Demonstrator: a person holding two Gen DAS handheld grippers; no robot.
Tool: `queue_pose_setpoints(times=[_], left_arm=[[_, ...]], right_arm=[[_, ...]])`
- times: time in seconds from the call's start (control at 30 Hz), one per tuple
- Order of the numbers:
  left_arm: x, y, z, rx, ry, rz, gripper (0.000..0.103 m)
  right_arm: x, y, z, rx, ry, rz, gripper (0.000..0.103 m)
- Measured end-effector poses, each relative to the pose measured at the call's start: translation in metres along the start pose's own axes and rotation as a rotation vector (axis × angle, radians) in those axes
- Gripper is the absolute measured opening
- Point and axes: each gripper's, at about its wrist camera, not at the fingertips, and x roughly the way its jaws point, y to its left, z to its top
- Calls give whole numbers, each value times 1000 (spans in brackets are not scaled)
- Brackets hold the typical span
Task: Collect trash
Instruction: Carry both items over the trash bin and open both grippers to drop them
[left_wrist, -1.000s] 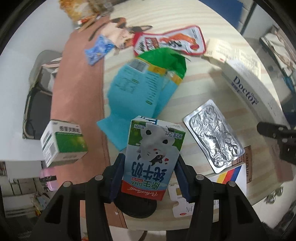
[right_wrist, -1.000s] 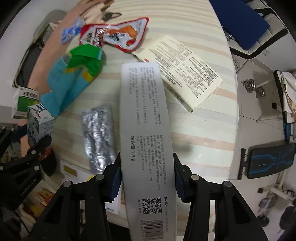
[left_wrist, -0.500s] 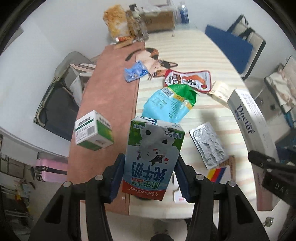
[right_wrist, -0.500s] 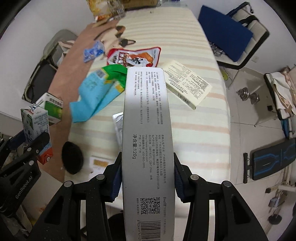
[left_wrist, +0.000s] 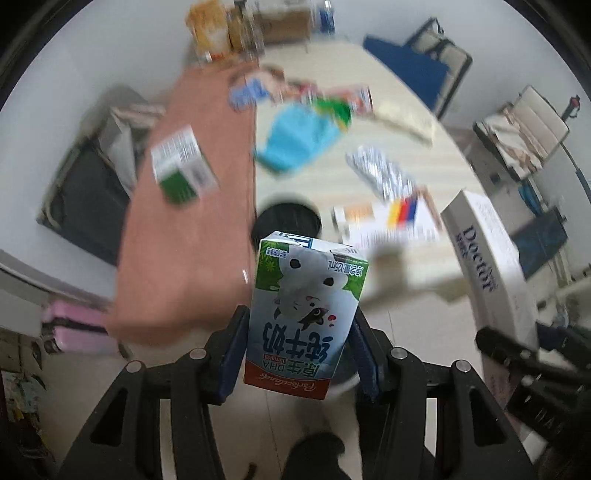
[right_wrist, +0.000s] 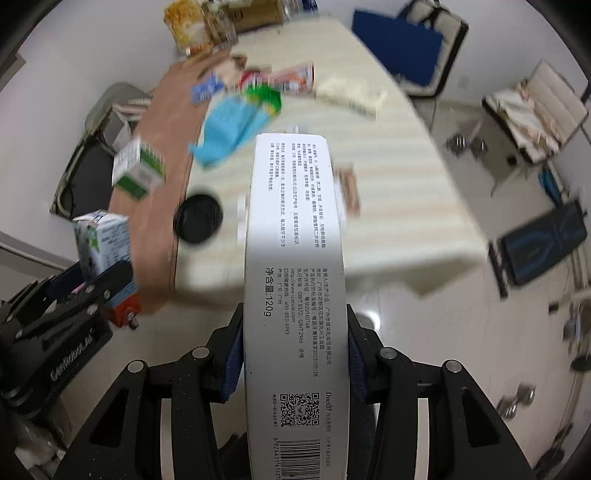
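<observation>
My left gripper (left_wrist: 297, 350) is shut on a small milk carton (left_wrist: 306, 314) with a cow print, held in the air past the table's near end over the floor. My right gripper (right_wrist: 295, 354) is shut on a long white toothpaste box (right_wrist: 295, 258), also lifted clear of the table. The toothpaste box (left_wrist: 487, 266) shows at the right of the left wrist view, and the milk carton (right_wrist: 103, 240) at the left of the right wrist view. A blue-green packet (left_wrist: 299, 136), a silver blister sheet (left_wrist: 384, 173), a red snack bag (right_wrist: 291, 77) and a green-white box (left_wrist: 183, 166) lie on the table.
A black round lid (left_wrist: 286, 221) and flat cards (left_wrist: 391, 218) lie near the table's (right_wrist: 406, 206) near end. A brown mat (left_wrist: 192, 236) covers its left side. Chairs (right_wrist: 410, 48), a bench (right_wrist: 543, 243) and dumbbells (right_wrist: 465, 144) stand on the floor at the right.
Both grippers have pulled back and up from the table with the carton and the box still held; the table has slid away toward the top of both views, and floor now shows beneath.
</observation>
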Motion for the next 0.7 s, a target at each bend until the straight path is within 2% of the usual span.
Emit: queue_pose_setpoints(times=[0.1,0.23,0.27,0.47,0.57,0.63,0.67,0.7], left_arm=[[35,4,-29,-25,105,-66,49],[110,8,-71,-102,258,-164,49],[132,9,-80,-127,292,-174,49],[287,15,-127,-238,464,-264,51],[348,15,-141,-255,497,-272,53],[382,15,-148,-251,492,-261,75],[401,16,-151,-241,484,-238,93],[409,15,-158,-236,477,-222,103]], right_arm=[[38,-7,-41,27,97,4,49],[105,-24,-87,64,228,18,49],[132,-31,-100,77,270,34,49],[276,-65,-141,127,406,76,49],[342,-77,-150,138,456,93,49],[385,-83,-153,133,481,110,50],[405,-85,-154,129,489,123,50],[426,-87,-156,119,503,123,51]])
